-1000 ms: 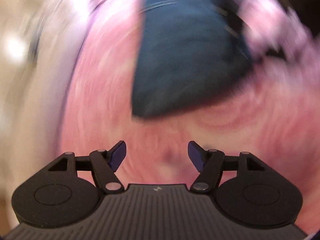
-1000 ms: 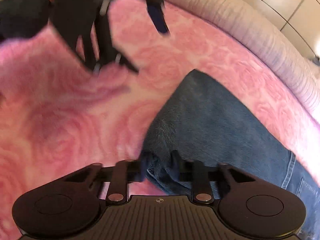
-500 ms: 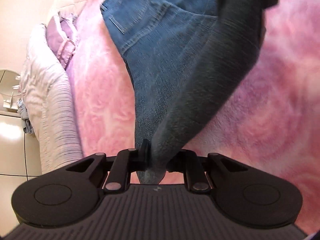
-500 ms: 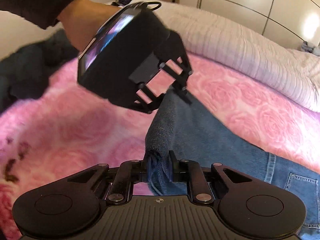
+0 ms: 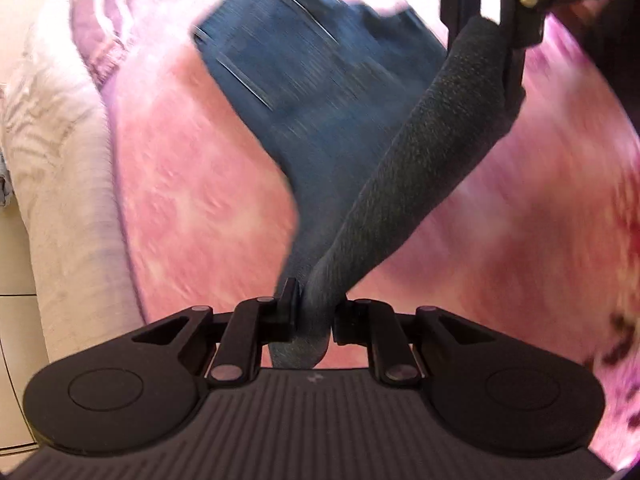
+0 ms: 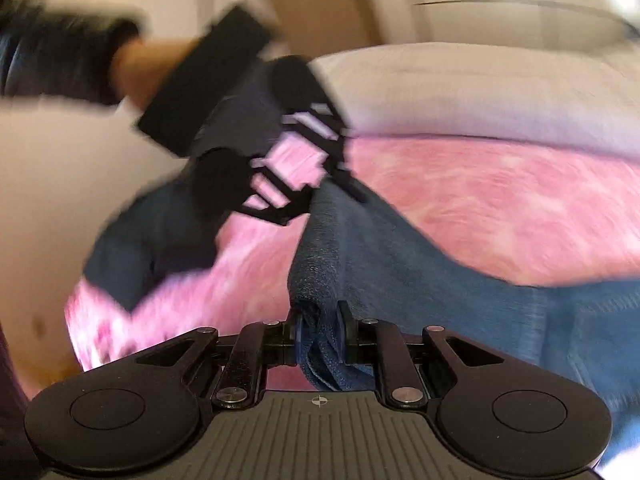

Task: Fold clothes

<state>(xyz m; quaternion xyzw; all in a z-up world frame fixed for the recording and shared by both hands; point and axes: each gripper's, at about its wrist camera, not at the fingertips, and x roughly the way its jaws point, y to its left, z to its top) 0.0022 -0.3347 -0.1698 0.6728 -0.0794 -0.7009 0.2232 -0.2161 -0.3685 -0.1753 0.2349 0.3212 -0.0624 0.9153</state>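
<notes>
On my left, the left gripper (image 5: 314,312) has just closed its jaws on the hem of the blue jeans (image 5: 320,92), pads pressing the denim, and the cloth runs as a taut band up to the right gripper (image 5: 516,28) at the top right. The rest of the jeans lies blurred on the pink blanket (image 5: 192,184). On my right, the right gripper (image 6: 320,336) stands nearly closed, clamped on the hem's other corner, with the jeans (image 6: 420,272) trailing onto the blanket (image 6: 500,200)

blue jeans (image 5: 320,92), pink, seemingly rose-patterned blanket (image 5: 192,184)
</notes>
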